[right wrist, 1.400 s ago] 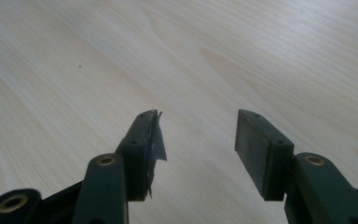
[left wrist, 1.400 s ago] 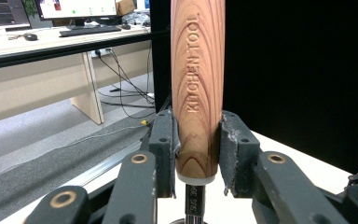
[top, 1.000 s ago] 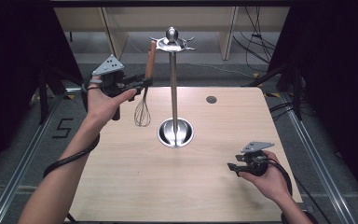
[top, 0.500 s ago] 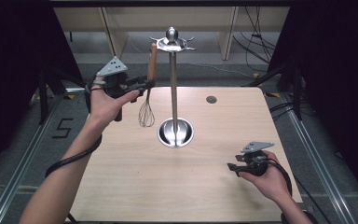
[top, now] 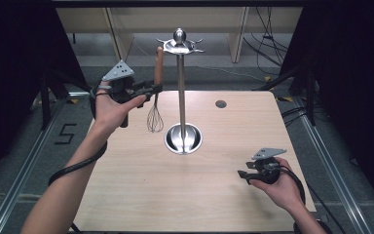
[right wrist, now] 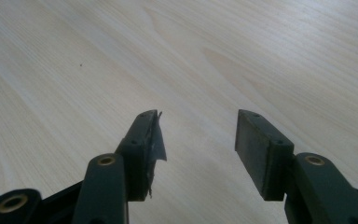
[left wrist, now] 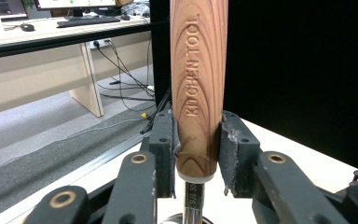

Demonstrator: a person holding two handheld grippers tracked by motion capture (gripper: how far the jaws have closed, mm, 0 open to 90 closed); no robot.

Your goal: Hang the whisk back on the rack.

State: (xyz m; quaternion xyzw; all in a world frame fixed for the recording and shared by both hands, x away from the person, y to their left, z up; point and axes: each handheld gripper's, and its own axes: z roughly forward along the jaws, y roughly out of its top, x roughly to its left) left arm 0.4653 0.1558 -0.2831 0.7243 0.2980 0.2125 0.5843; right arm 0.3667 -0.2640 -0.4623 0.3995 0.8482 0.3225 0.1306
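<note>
High view
Table: a light wood table [top: 126, 190] with a small dark hole [top: 220, 104] near the far edge.
Stand: a shiny metal stand [top: 181, 97] is upright in the middle, with a round base and hooks on top.
Whisk: a whisk [top: 156, 97] with a wood handle hangs upright, just left of the stand's pole. Its top is near the hooks; I cannot tell if it touches one. Its wire end is off the table.
Left gripper: the left gripper [top: 153, 88] is held up high and pinches the whisk handle.
Right gripper: the right gripper [top: 241, 174] sits low by the table's near right side, well apart from the stand.

Left gripper view
Whisk: the handle [left wrist: 198, 88] stands straight up and says KITCHEN TOOL.
Jaws: both pads press on the low end of the handle, one on each side.

Right gripper view
Jaws: they are spread apart with nothing between them.
Table: bare wood [right wrist: 74, 56] lies under them.
</note>
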